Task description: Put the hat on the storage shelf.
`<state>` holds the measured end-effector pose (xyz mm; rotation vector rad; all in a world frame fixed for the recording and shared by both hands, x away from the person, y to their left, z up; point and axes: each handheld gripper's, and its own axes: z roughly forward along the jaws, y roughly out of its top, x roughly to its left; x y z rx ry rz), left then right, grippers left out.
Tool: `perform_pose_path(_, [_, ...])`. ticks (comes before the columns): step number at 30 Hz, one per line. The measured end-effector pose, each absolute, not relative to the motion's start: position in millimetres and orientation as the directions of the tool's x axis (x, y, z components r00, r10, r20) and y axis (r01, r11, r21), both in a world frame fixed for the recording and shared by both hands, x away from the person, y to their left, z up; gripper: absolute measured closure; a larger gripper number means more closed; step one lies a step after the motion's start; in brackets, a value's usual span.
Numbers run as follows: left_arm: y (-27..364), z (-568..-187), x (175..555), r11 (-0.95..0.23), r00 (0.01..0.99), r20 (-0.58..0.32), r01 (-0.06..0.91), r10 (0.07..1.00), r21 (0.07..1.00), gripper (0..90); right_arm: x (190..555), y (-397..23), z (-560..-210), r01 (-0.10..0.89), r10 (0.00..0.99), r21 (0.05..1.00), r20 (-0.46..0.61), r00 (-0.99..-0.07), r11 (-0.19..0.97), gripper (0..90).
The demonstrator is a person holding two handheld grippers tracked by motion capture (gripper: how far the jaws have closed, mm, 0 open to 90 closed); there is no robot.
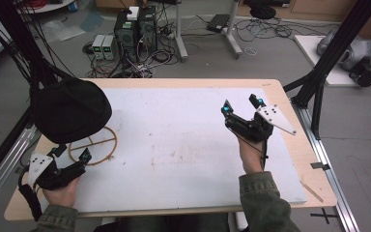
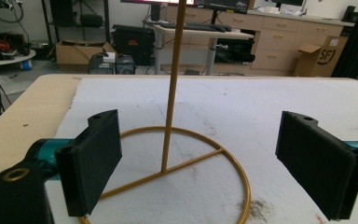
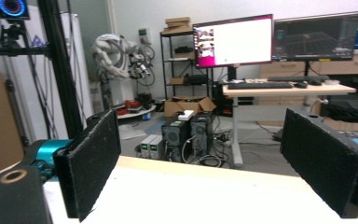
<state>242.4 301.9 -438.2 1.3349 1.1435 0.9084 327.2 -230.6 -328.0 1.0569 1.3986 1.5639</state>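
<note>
At the left edge of the table (image 1: 290, 140), a black cap (image 1: 71, 110) was seen sitting on top of a thin gold stand (image 2: 170, 116), hiding the stand's upright from above, while the ring-shaped wire base (image 1: 107, 145) lay flat on the white foam sheet (image 1: 174, 145). Just below that ring, the left gripper (image 1: 79, 159) was held low, its jaws spread wide with nothing between the pads; in the left gripper view the gold post and its crossbar were framed neatly in the gap, near but not touched. Over on the right side of the sheet, well apart from the stand, the right gripper (image 1: 241, 106) was carried above the surface, jaws likewise wide apart and empty, and in the right gripper view its pads (image 3: 91, 163) were pointed out past the far table edge toward the desks and monitors beyond. Nothing was gripped by either tool. The step in hand was judged to be an approach: the left gripper lined up on the stand's base, perhaps to steady it, the right one not yet brought to bear on the cap. For the next move, the right gripper would probably have to be swung across the sheet toward the cap and lowered onto its soft crown or brim, while the stand was pinned by the left jaws being closed on the slender post or ring. Care would be called for, since so light a wire stand could easily be tipped as the cap was lifted.
</note>
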Motion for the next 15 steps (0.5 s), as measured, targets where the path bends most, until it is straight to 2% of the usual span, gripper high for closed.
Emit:
perform_pose_path(11, [301.5, -438.3, 242.7, 0.072, 0.243, -0.101, 0.126, 0.965, 0.989, 14.6, 321.4, -259.8, -354.6, 0.014, 0.952, 0.996, 0.091, -0.294, -0.091, 11.4])
perform_pose_path(15, [302.2, -437.7, 242.0, 0.073, 0.247, -0.099, 0.113, 0.964, 0.991, 14.6, 317.6, -265.1, -361.5, -0.009, 0.959, 0.996, 0.083, -0.272, -0.089, 11.5])
